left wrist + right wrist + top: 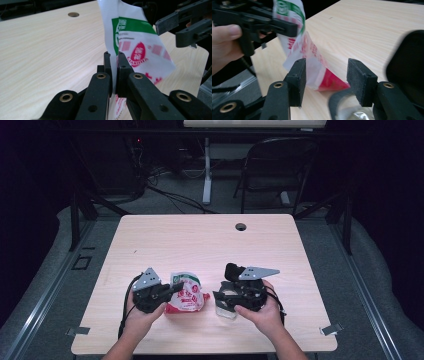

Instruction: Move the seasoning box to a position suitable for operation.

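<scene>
One packet [140,47], lower end hidden between left claw [113,56] jaws.

Both matte black plastic two-jaw grippers, left [172,288] and right [325,75], carry grey three-cornered top plates, brass-ringed pivot holes and trailing black cables; the forearms are bare, sleeveless.

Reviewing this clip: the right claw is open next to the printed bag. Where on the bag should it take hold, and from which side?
Likely the bag's free right-hand edge, approached from the right, level with the table. The left claw already pinches the other side and lifts the thin film, so an edge faces the open right claw, flat enough to pinch.
</scene>
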{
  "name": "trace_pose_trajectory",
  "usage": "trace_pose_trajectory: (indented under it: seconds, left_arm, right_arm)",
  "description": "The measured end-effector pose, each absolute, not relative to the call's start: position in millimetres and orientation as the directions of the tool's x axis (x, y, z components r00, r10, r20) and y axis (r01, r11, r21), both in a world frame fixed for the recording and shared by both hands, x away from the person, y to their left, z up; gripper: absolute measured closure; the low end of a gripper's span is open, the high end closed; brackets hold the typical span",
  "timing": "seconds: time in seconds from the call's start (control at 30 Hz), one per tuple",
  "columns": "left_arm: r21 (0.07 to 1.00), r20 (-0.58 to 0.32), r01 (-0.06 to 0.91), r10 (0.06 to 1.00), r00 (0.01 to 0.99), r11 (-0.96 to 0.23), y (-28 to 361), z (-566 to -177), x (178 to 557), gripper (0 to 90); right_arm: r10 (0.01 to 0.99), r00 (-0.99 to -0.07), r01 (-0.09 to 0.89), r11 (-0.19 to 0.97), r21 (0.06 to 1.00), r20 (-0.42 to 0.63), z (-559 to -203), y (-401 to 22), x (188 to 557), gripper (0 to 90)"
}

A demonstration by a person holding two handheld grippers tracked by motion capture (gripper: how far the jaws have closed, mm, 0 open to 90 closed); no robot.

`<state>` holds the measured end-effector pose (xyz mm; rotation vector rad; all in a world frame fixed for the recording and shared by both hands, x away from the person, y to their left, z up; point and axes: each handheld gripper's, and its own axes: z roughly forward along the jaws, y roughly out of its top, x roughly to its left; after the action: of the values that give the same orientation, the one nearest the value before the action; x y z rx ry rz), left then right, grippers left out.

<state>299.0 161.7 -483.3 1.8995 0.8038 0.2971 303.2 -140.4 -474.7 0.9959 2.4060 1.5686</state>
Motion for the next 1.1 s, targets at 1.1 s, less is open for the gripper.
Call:
trace_pose_trajectory:
  seconds: [1.1]
  left_arm:
    - [0.874, -0.146, 0.399, 0.632, 0.761, -0.278, 161, -488, 291, 88.8]
  right_arm:
    - [0.496, -0.846, 0.409, 0.365, 0.836, 0.197, -477, -107, 298, 63.3]
